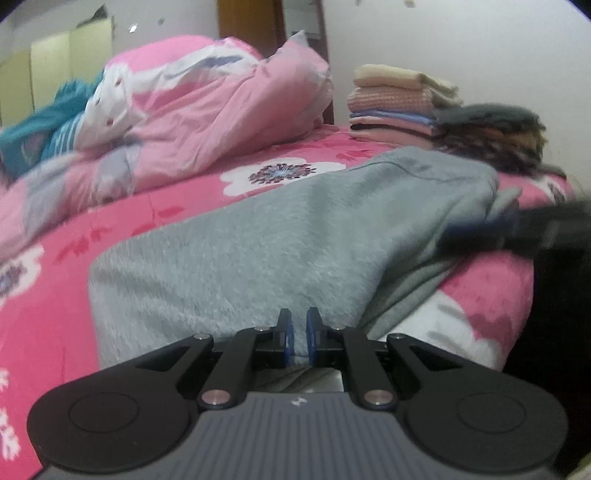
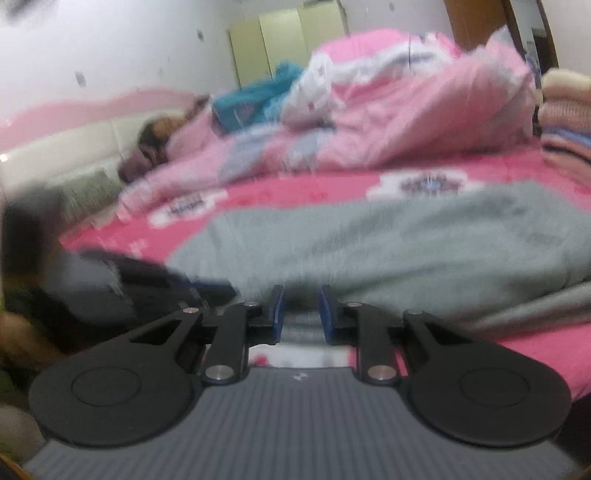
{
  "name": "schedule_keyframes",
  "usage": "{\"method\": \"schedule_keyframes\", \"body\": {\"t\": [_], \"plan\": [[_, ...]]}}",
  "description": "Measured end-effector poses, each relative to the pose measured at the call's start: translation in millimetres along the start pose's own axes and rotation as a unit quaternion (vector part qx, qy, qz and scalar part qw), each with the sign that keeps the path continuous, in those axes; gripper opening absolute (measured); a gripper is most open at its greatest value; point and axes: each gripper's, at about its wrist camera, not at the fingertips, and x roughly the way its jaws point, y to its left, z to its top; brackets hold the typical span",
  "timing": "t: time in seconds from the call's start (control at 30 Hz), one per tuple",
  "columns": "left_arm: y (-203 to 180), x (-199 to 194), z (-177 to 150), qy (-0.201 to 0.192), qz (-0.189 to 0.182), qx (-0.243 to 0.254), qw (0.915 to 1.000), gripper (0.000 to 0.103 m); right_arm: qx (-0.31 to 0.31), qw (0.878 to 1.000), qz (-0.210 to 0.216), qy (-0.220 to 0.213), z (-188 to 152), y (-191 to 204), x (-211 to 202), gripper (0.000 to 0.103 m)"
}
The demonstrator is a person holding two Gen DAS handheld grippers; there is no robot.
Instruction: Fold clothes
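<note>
Left gripper (image 1: 299,334): jaws drawn nearly together, clamped on a fold of the grey fleece garment (image 1: 280,236) at its near edge; a strip of grey cloth shows between the blue pads (image 1: 290,338).
Right gripper (image 2: 301,314): jaws a little apart, at the garment's near edge; grey cloth lies in the gap, but motion blur hides whether the pads press on it, so a grip cannot be told.
Grey fleece garment: spread across the pink flowered bedspread (image 1: 192,206), its near edge at the bed's front, its far right part bunched and hanging toward the bed's side.
Right gripper as seen from the left wrist: a dark blurred shape at the right edge of the picture, over the garment's right side.
Pink quilt (image 1: 207,107): heaped at the back of the bed, well apart from the garment.
Teal cloth (image 1: 44,122): lies at the far left behind the quilt.
Stack of folded clothes (image 1: 399,103): stands at the back right of the bed, cream on top, pink and blue layers below.
Dark furry item (image 1: 495,136): just beside the stack, behind the garment's far corner.
Cupboard (image 2: 288,33): pale yellow doors against the back wall.
</note>
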Motion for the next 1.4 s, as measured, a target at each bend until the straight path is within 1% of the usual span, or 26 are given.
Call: {"method": "schedule_keyframes", "body": {"t": [0.07, 0.13, 0.17, 0.23, 0.27, 0.3, 0.33, 0.37, 0.4, 0.43, 0.53, 0.57, 0.63, 0.7, 0.73, 0.77, 0.83, 0.87, 0.93, 1.03, 1.1, 1.2, 1.27, 1.33, 1.4], "plan": [[-2.5, -0.5, -1.7, -0.004, 0.005, 0.009, 0.9999, 0.009, -0.009, 1.000, 0.005, -0.022, 11.4, 3.8, 3.6, 0.019], [-4.3, -1.3, -2.5, -0.006, 0.010, 0.015, 0.9998, 0.009, -0.027, 0.999, 0.008, -0.034, 17.9, 10.3, 17.6, 0.019], [-5.1, -1.9, -3.1, -0.007, 0.012, 0.018, 0.9997, 0.009, -0.030, 0.999, 0.009, -0.033, 17.8, 11.9, 25.9, 0.019], [-6.3, -3.2, -4.8, -0.009, 0.016, 0.022, 0.9996, 0.009, -0.025, 1.000, 0.002, -0.004, 4.8, 8.3, 48.0, 0.020], [-5.4, -3.4, -6.4, -0.009, 0.015, 0.018, 0.9997, 0.010, -0.026, 0.999, -0.010, 0.021, -6.9, 5.2, 60.2, 0.020], [-4.0, -3.2, -8.2, -0.009, 0.012, 0.011, 0.9998, 0.010, -0.027, 0.999, -0.018, 0.027, -23.8, 0.9, 66.3, 0.020], [-2.4, -3.4, -9.6, -0.011, 0.010, 0.002, 0.9999, 0.010, -0.019, 1.000, -0.015, 0.011, -34.8, -2.7, 64.0, 0.020], [-0.5, -3.9, -10.2, -0.013, 0.008, -0.004, 0.9999, 0.010, -0.014, 1.000, -0.017, 0.010, -32.4, -1.3, 61.4, 0.020], [1.7, -4.3, -10.4, -0.014, 0.006, -0.010, 0.9998, 0.010, -0.017, 0.999, -0.024, 0.018, -24.3, 3.5, 60.0, 0.020], [4.0, -4.4, -10.2, -0.014, 0.003, -0.016, 0.9998, 0.010, -0.023, 0.999, -0.027, 0.017, -17.3, 8.9, 57.4, 0.022], [11.0, -4.7, -11.4, -0.015, -0.006, -0.037, 0.9992, 0.010, -0.047, 0.999, -0.018, -0.008, -8.5, 22.0, 53.7, 0.022], [12.7, -5.3, -12.1, -0.016, -0.008, -0.044, 0.9989, 0.010, -0.053, 0.998, -0.012, -0.014, -8.7, 24.7, 55.1, 0.024], [15.7, -7.8, -14.3, -0.015, -0.006, -0.056, 0.9983, 0.010, -0.054, 0.999, -0.006, 0.003, -23.6, 22.6, 68.9, 0.027], [18.4, -11.2, -16.6, -0.013, -0.004, -0.066, 0.9977, 0.012, -0.079, 0.997, -0.008, -0.026, -47.4, 22.6, 70.7, 0.027], [19.8, -14.5, -17.3, -0.011, -0.001, -0.070, 0.9975, 0.012, -0.089, 0.995, -0.011, -0.031, -51.9, 23.9, 71.1, 0.027], [21.8, -18.8, -18.2, -0.009, 0.007, -0.071, 0.9974, 0.012, -0.096, 0.995, -0.015, -0.025, -48.4, 26.5, 71.2, 0.027], [27.8, -26.8, -21.6, -0.003, 0.031, -0.076, 0.9966, 0.013, -0.094, 0.995, -0.016, -0.019, -44.7, 26.7, 70.5, 0.027], [33.7, -30.3, -25.0, 0.001, 0.039, -0.088, 0.9953, 0.013, -0.092, 0.995, -0.013, -0.022, -46.2, 25.6, 69.9, 0.027], [47.9, -37.4, -31.7, 0.008, 0.049, -0.125, 0.9910, 0.013, -0.091, 0.995, -0.009, -0.030, -50.1, 23.7, 68.4, 0.027], [71.1, -47.4, -40.8, 0.024, 0.071, -0.183, 0.9803, 0.012, -0.086, 0.996, -0.009, -0.031, -49.3, 24.2, 69.3, 0.027], [81.2, -52.6, -45.4, 0.031, 0.077, -0.204, 0.9754, 0.010, -0.083, 0.996, -0.006, -0.034, -49.5, 23.8, 71.6, 0.027], [84.2, -57.8, -42.9, 0.041, 0.090, -0.205, 0.9737, 0.011, -0.079, 0.996, -0.002, -0.037, -49.8, 22.1, 71.8, 0.027], [85.0, -63.5, -36.3, 0.040, 0.100, -0.209, 0.9720, 0.013, -0.077, 0.996, 0.001, -0.039, -50.1, 20.7, 71.9, 0.027], [85.1, -72.5, -30.0, 0.024, 0.107, -0.212, 0.9710, 0.013, -0.076, 0.996, 0.002, -0.042, -51.1, 20.0, 71.4, 0.027], [80.2, -78.1, -18.1, -0.002, 0.111, -0.200, 0.9735, 0.015, -0.076, 0.996, 0.003, -0.045, -52.5, 19.6, 70.7, 0.027]]}}
